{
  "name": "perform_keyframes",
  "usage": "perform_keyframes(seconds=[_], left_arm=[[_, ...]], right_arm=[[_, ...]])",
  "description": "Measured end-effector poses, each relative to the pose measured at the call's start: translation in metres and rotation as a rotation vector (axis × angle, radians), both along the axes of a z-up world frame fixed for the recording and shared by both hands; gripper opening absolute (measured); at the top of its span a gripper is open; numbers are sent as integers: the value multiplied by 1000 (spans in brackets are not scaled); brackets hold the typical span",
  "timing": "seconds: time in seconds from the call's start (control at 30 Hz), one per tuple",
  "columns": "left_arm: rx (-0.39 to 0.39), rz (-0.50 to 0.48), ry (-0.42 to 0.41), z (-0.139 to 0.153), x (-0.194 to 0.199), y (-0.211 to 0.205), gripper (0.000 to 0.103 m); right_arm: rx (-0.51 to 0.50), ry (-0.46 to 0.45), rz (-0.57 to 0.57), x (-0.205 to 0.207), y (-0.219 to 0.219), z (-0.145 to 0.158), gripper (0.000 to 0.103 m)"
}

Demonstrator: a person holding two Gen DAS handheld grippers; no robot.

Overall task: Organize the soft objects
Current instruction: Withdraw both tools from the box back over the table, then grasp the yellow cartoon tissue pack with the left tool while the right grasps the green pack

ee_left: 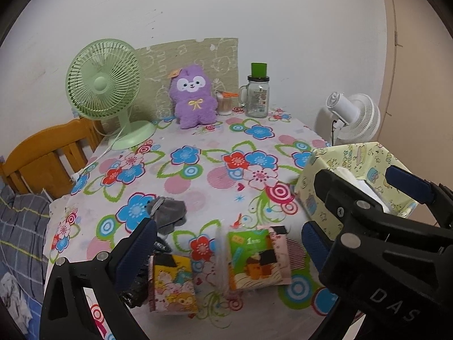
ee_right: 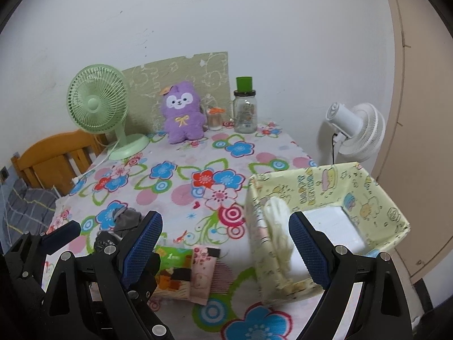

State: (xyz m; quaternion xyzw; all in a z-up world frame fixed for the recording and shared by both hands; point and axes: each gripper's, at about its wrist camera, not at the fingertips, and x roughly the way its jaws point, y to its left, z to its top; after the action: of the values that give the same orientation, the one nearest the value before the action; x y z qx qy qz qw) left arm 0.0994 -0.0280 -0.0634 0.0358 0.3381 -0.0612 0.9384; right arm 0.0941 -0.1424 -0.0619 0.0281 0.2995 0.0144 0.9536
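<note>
A yellow fabric box [ee_right: 365, 195] stands at the table's right edge; a white cloth [ee_right: 279, 226] hangs over its near wall, falling between my right gripper's fingers. My right gripper [ee_right: 226, 243] is open and empty, just above the box's near-left corner. My left gripper [ee_left: 229, 243] is open and empty over the near table. Below it lie a grey sock [ee_left: 170, 212], a black plastic bag [ee_left: 141, 283], a yellow tissue pack [ee_left: 172, 286] and a green and pink tissue pack [ee_left: 257, 257]. The box also shows in the left wrist view [ee_left: 354, 164]. A purple plush [ee_left: 194, 96] sits at the back.
A green desk fan [ee_left: 104, 85] stands back left, its cord trailing to the table's left edge. A glass jar with a green lid [ee_left: 257, 93] and a toothpick jar [ee_left: 225, 103] stand at the back. A white fan [ee_left: 354, 116] stands off the table's right. A wooden bed frame [ee_left: 42, 155] is at left.
</note>
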Motion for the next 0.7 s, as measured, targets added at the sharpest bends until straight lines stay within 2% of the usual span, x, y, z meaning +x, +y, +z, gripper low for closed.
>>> perform_keyframes(seconds=[0.43, 0.7], left_arm=[[-2, 51, 33, -24, 2, 31, 103], [10, 63, 60, -40, 7, 48, 103]], right_arm=[[-15, 13, 50, 1, 33, -19, 93], [-34, 62, 56, 9, 52, -36, 93]])
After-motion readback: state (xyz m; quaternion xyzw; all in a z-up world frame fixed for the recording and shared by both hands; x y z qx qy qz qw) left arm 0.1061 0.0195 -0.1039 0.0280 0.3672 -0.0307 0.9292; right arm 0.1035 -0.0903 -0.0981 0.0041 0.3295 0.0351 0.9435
